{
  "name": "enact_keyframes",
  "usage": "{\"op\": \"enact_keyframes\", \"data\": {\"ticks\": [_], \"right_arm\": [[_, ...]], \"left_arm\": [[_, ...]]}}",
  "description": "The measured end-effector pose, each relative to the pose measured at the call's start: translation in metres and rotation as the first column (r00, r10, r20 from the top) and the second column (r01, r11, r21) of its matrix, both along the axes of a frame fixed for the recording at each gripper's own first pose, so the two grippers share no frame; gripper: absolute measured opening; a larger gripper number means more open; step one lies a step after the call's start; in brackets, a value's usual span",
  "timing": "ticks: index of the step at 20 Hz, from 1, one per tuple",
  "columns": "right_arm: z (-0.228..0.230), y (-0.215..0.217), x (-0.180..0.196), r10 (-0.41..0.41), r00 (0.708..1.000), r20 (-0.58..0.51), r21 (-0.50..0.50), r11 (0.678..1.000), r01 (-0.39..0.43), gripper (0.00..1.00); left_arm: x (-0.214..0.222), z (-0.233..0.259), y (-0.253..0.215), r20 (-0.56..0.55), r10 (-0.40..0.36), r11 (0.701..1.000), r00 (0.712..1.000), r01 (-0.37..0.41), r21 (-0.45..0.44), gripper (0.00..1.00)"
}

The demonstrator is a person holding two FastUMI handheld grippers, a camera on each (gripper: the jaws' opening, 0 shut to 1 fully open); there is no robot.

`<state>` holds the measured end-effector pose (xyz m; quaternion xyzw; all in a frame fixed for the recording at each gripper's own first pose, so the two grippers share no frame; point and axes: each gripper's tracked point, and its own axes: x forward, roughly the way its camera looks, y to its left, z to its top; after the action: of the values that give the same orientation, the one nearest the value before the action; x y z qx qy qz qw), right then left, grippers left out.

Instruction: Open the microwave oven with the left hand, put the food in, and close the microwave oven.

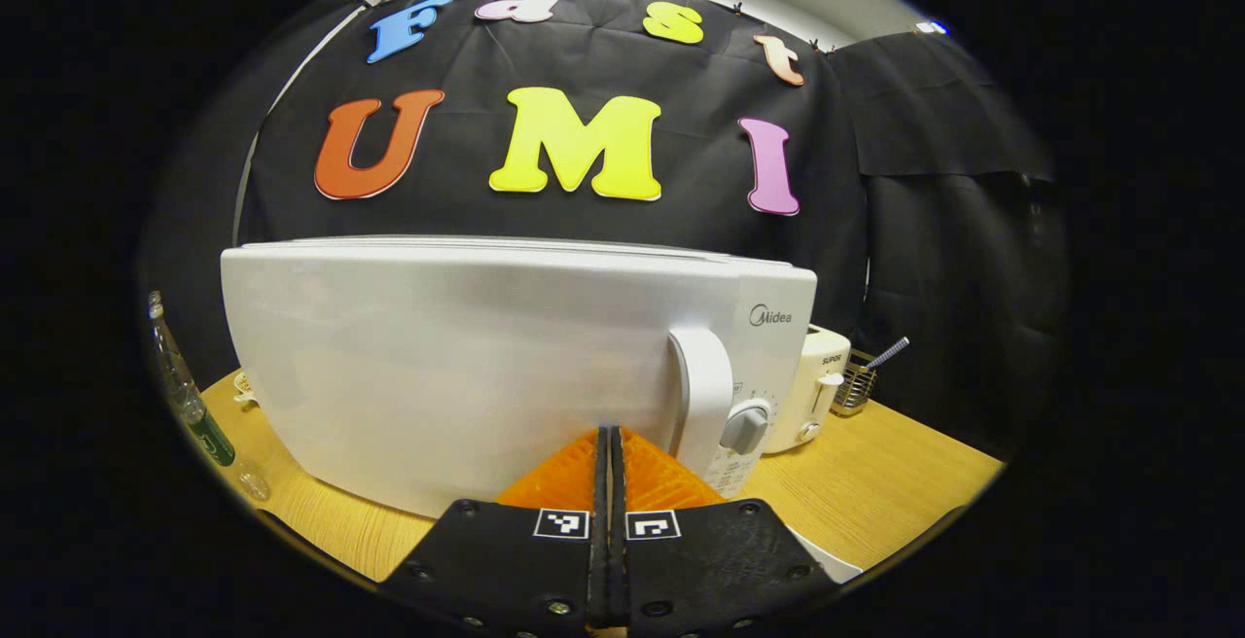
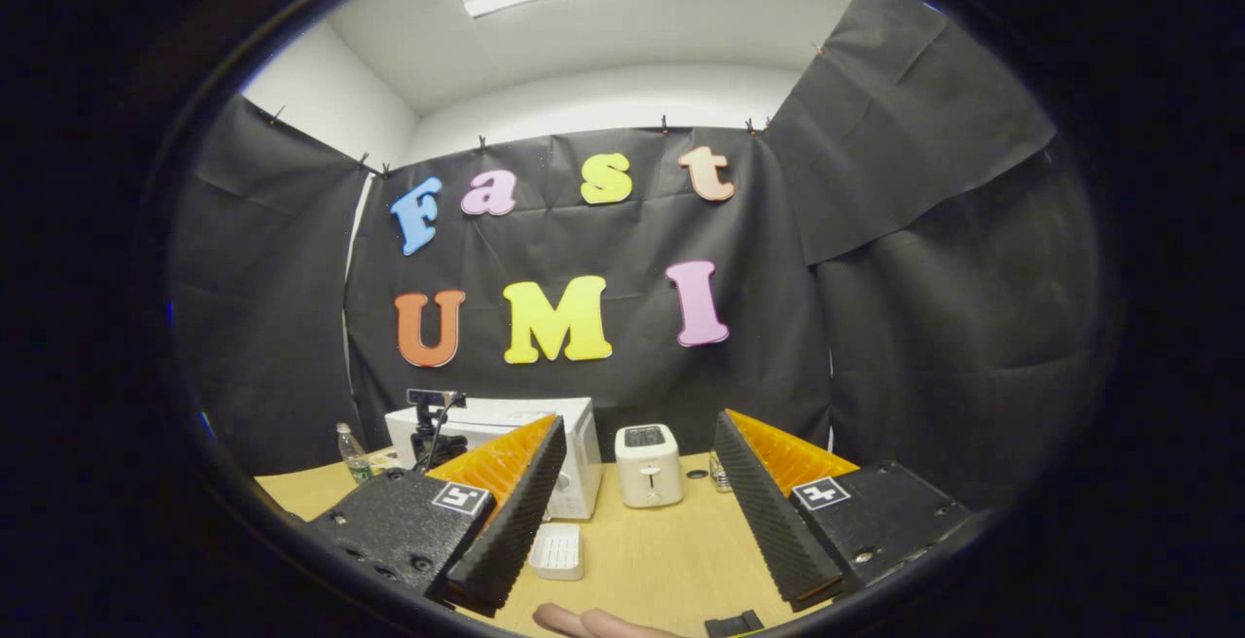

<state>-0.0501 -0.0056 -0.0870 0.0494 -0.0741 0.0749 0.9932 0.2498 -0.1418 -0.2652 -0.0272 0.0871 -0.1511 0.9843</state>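
Closed left hand-held gripper [image 1: 609,443] (empty) faces microwave [image 1: 506,366] door; right hand-held gripper [image 2: 637,492] gapes wide, holding nothing.

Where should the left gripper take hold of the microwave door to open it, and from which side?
Grip the door handle, the upright white bar at the door's right edge beside the dial. It stands proud of the microwave front, so come straight on from the front. The left gripper sits shut just left of it and would likely need opening first.

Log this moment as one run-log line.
stage: approach | microwave door: closed | left tongs: shut, near door handle | right tongs: open, empty, back from table
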Motion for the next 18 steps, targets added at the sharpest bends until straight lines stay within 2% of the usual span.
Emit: {"op": "enact_keyframes", "data": {"ticks": [2, 3, 4, 5, 7, 8, 9, 10, 12, 15, 18], "right_arm": [[-0.008, -0.006, 0.008, -0.004, 1.000, -0.017, -0.002, 1.000, 0.004, 0.98], [-0.011, -0.008, 0.012, -0.009, 1.000, -0.026, -0.006, 1.000, 0.009, 0.85], [-0.014, -0.009, 0.015, -0.012, 0.999, -0.031, -0.005, 1.000, 0.011, 0.85], [-0.014, -0.011, 0.017, -0.014, 0.999, -0.036, -0.003, 1.000, 0.014, 0.98], [-0.017, -0.012, 0.020, -0.020, 0.999, -0.046, 0.001, 1.000, 0.020, 0.98], [-0.018, -0.012, 0.020, -0.023, 0.999, -0.048, 0.000, 1.000, 0.023, 0.85], [-0.017, -0.012, 0.019, -0.026, 0.998, -0.049, -0.001, 1.000, 0.026, 0.85], [-0.018, -0.013, 0.017, -0.031, 0.998, -0.050, -0.004, 1.000, 0.031, 0.98], [-0.015, -0.008, 0.012, -0.025, 0.999, -0.048, -0.008, 1.000, 0.025, 0.98], [-0.013, -0.007, 0.008, -0.039, 0.998, -0.053, -0.021, 0.999, 0.038, 0.98], [-0.015, -0.004, 0.003, -0.049, 0.996, -0.075, -0.023, 0.999, 0.047, 0.98]], "left_arm": [[0.002, -0.001, -0.006, -0.010, 0.006, 1.000, 1.000, -0.006, 0.010, 0.00], [0.005, -0.003, -0.007, -0.014, 0.016, 1.000, 1.000, -0.016, 0.018, 0.00], [0.005, -0.003, -0.006, -0.003, 0.020, 1.000, 1.000, -0.020, 0.017, 0.00], [0.005, -0.003, -0.007, -0.007, 0.017, 1.000, 1.000, -0.017, 0.012, 0.00], [0.004, -0.002, -0.007, -0.009, 0.007, 1.000, 1.000, -0.007, -0.006, 0.00], [0.004, -0.003, -0.007, -0.012, 0.003, 1.000, 1.000, -0.003, -0.002, 0.00], [0.004, -0.003, -0.006, -0.011, 0.001, 1.000, 1.000, 0.000, 0.012, 0.00], [0.004, -0.004, -0.006, -0.012, -0.001, 1.000, 1.000, 0.002, 0.024, 0.00], [0.004, -0.004, -0.006, -0.016, 0.003, 1.000, 1.000, -0.003, 0.029, 0.00], [-0.007, -0.013, 0.013, -0.069, 0.071, 0.990, 0.995, -0.062, 0.126, 0.00], [-0.036, 0.004, 0.021, -0.070, 0.069, 0.991, 0.995, -0.060, 0.120, 0.00]]}}
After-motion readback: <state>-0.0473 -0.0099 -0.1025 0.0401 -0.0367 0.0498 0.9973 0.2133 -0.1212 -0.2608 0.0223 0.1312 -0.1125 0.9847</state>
